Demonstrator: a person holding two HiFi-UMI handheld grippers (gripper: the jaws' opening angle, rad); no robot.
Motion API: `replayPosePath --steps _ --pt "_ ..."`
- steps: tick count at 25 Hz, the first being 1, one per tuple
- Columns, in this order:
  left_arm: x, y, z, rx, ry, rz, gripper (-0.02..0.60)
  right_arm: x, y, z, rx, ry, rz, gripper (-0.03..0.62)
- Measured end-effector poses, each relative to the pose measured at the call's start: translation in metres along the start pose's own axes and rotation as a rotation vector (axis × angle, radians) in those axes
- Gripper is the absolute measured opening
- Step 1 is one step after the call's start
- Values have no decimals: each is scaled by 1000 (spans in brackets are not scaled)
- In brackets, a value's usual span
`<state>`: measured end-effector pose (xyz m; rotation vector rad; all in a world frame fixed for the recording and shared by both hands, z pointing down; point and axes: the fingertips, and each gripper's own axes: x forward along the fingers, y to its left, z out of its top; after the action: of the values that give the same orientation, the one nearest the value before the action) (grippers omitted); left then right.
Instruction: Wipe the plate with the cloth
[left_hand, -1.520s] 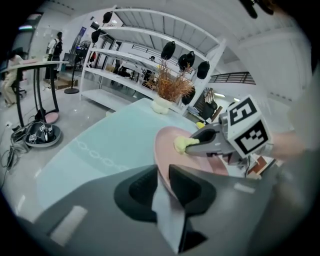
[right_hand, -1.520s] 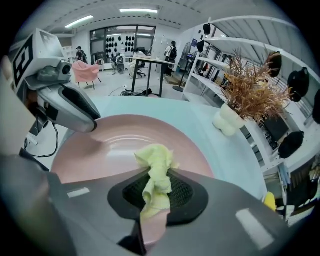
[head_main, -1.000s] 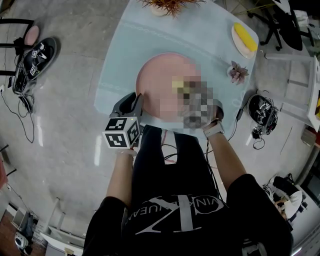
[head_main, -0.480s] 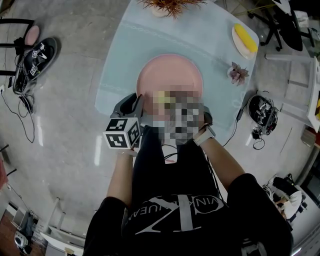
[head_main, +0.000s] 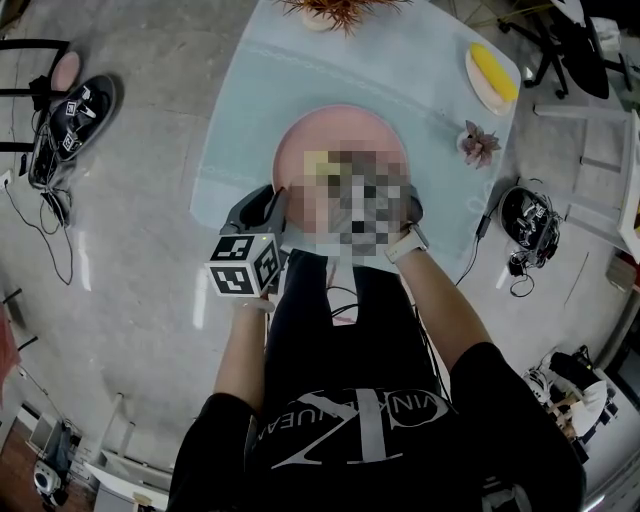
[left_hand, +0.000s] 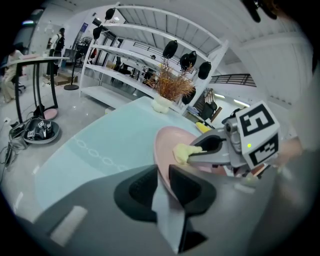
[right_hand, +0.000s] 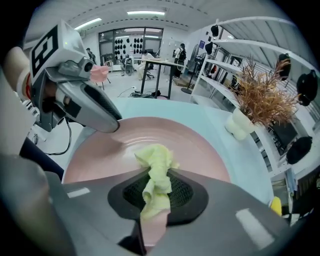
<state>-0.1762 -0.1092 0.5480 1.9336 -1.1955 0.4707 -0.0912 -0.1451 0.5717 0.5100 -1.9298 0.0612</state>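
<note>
wiping in progress: left gripper (left_hand: 161, 184) clamps the plate (right_hand: 200, 145) rim, right gripper (right_hand: 156, 192) pinches the cloth (right_hand: 156, 165) mid-plate; area left to wipe unclear.

free: table (head_main: 235, 110) left of plate (head_main: 300, 150) | obstacles: succulent (head_main: 477, 145) right, dried plant (head_main: 340, 10) far edge

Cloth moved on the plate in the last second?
Yes. The cloth shifted left across the plate, toward the left gripper.
</note>
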Motion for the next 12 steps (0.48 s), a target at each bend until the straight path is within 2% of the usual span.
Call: replayPosePath --steps 5,9,12 --pt "1 0 -1 -3 1 5 0 -5 -16 -19 46 38 -43 67" --pt "2 -1 -1 -8 -1 7 0 -13 -11 -38 27 76 -56 67" --pt "1 0 0 -11 -3 6 0 -19 3 -46 -4 95 -31 66"
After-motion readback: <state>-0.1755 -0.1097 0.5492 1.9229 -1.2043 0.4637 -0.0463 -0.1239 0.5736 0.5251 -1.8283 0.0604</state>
